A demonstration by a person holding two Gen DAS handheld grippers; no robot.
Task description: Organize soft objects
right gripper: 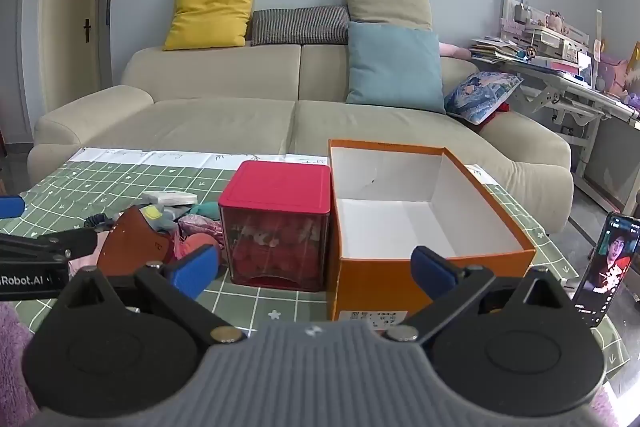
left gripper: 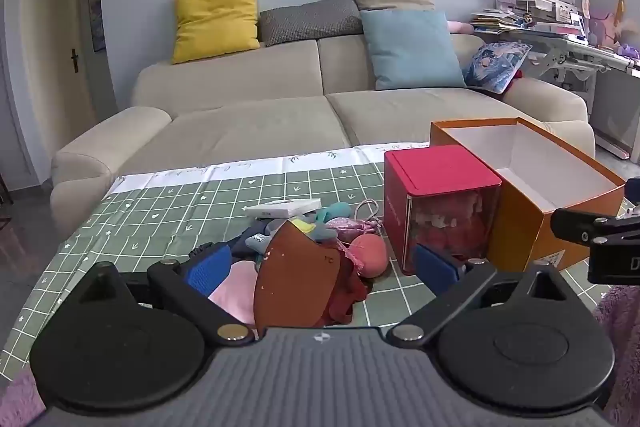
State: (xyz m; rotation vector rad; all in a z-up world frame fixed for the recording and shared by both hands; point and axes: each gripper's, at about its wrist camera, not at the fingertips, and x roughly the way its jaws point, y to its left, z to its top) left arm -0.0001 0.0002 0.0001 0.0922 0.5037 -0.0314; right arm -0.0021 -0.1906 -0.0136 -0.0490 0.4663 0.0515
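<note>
Bench (right gripper: 120, 179) under green checked cloth, sofa (right gripper: 224, 115) at 12 o'clock — orange box (right gripper: 372, 287) beside red tin (right gripper: 276, 227); both grippers' fingers wide, holding nothing.

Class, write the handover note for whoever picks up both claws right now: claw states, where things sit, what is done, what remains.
Left claw: open, empty, over the heap of soft fabric items on the green checked tablecloth.
Right claw: open, empty, facing the open orange cardboard box.
The box is empty; the red-lidded clear cube container stands left of it.
Done: nothing boxed.
Left: likely move the heap into the box.
</note>
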